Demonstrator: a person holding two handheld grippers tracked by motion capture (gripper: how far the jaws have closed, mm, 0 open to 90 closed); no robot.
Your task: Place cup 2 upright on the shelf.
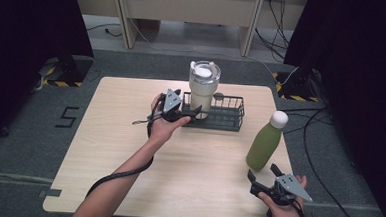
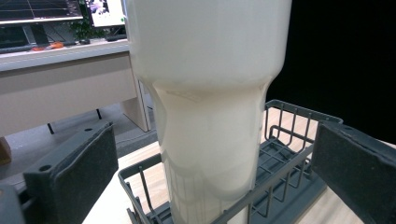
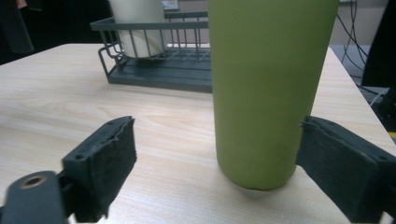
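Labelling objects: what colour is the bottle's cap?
White, on a green bottle; the cap shows best in the high view.

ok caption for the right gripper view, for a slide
Open right tongs face a green bottle standing on the wooden table, wire rack behind.

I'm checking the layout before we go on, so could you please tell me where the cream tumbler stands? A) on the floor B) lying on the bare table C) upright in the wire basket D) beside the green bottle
C: the cream tumbler stands upright inside the wire basket, well apart from the green bottle.
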